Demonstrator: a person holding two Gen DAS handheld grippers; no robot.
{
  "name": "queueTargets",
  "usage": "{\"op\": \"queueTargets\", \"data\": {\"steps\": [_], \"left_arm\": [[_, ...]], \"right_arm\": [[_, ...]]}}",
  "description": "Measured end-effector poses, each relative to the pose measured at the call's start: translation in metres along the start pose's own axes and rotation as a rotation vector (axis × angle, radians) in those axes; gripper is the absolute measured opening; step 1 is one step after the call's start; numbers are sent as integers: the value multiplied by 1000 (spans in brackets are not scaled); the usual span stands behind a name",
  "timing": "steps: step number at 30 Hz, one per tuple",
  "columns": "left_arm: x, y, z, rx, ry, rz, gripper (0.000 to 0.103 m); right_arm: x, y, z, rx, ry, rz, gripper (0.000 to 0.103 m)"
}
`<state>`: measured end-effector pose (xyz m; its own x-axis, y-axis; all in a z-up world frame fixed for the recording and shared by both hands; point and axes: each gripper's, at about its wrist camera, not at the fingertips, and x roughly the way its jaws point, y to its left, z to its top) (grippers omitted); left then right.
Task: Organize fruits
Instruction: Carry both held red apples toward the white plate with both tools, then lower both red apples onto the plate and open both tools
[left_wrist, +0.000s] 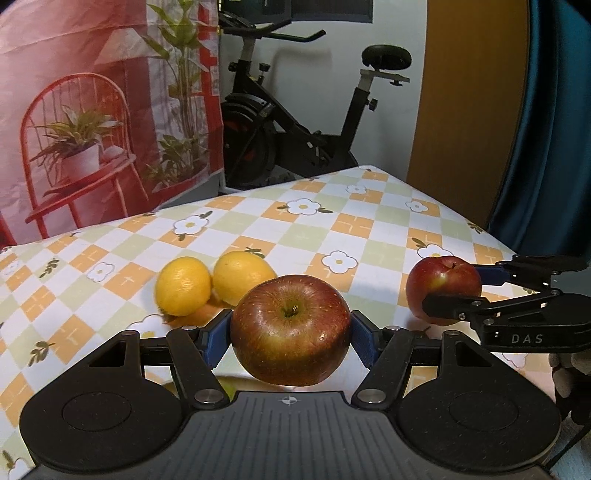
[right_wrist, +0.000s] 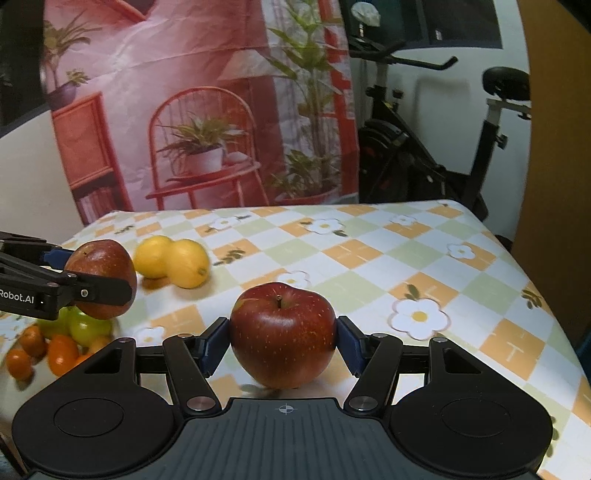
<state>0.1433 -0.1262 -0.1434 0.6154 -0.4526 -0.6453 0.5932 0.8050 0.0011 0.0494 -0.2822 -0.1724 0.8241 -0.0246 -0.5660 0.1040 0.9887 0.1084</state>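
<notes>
Holding apples, both tools hang mid-cloth (right_wrist: 424, 258), edges well off.

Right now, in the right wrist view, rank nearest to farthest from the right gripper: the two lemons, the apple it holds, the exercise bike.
1. Red apple, clamped between the right gripper's jaws.
2. Two lemons, on the tablecloth, up and left.
3. Exercise bike, behind the table, far right.

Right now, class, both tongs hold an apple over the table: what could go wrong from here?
1. The left tongs pinch the large apple only at its sides; it could slip out.
2. The right tongs' apple might drop onto the tablecloth and bruise.
3. A falling apple could scatter the two lemons.
</notes>
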Motion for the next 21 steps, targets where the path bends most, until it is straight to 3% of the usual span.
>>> {"op": "queueTargets", "data": {"steps": [10, 21], "left_arm": [[-60, 31, -16, -50, -21, 23, 69], [-109, 59, -66, -72, 31, 43, 69]], "right_arm": [[-16, 52, 12, -56, -27, 132, 58], [-24, 115, 7, -127, 52, 310, 58]]}}
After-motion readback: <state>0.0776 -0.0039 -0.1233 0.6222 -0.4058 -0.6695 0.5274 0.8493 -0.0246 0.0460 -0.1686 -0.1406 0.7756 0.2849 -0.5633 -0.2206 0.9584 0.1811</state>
